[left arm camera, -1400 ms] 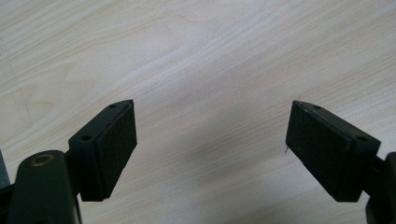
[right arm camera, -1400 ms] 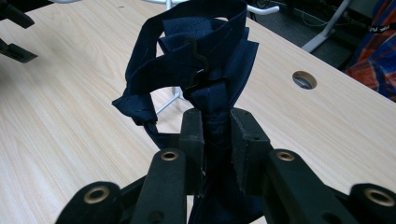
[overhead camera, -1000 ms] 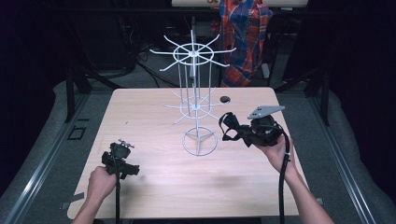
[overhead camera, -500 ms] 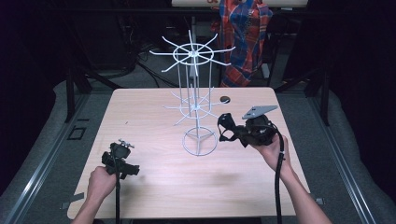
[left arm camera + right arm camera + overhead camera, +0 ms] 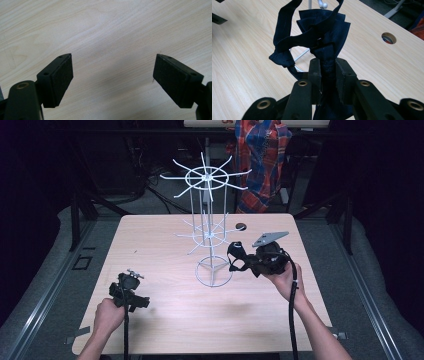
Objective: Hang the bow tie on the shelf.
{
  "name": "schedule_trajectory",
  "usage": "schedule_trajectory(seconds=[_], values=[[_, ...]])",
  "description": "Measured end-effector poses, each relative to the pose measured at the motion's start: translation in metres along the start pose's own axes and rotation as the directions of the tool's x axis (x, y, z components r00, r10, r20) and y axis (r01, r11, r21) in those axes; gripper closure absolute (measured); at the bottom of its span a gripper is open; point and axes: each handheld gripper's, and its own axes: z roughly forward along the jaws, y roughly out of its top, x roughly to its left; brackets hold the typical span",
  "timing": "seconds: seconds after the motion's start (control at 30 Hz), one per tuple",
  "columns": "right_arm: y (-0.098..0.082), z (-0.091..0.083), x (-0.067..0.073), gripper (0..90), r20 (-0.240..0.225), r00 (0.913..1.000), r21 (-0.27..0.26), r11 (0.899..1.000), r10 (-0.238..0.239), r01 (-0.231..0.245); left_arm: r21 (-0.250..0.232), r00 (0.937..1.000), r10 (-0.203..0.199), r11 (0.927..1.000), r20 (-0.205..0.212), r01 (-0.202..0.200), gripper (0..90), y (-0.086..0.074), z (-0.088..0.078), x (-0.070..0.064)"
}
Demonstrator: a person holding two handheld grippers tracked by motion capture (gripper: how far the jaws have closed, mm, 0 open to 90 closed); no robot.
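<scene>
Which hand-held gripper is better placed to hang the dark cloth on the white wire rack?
Right. The right hand-held gripper already clamps the dark cloth beside the wire rack; the left hand-held gripper is open over bare table.

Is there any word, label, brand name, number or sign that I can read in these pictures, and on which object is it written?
None: no readable text stands on any object.
The dark cloth clamped in the right gripper is plain.
The left gripper, the white wire rack and the table bear no label.
A strip at the high view's top edge has an orange mark, too cut off to read.
</scene>
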Motion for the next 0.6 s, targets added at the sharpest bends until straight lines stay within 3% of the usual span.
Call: schedule_trajectory(seconds=[0.6], values=[[0.011, 0.017, 0.005, 75.7, -0.013, 0.9999, 0.011, 1.000, -0.010, 0.010, -0.011, 1.0000, 0.003, 0.9999, -0.002, -0.003, 16.7, 0.000, -0.001, 0.001]])
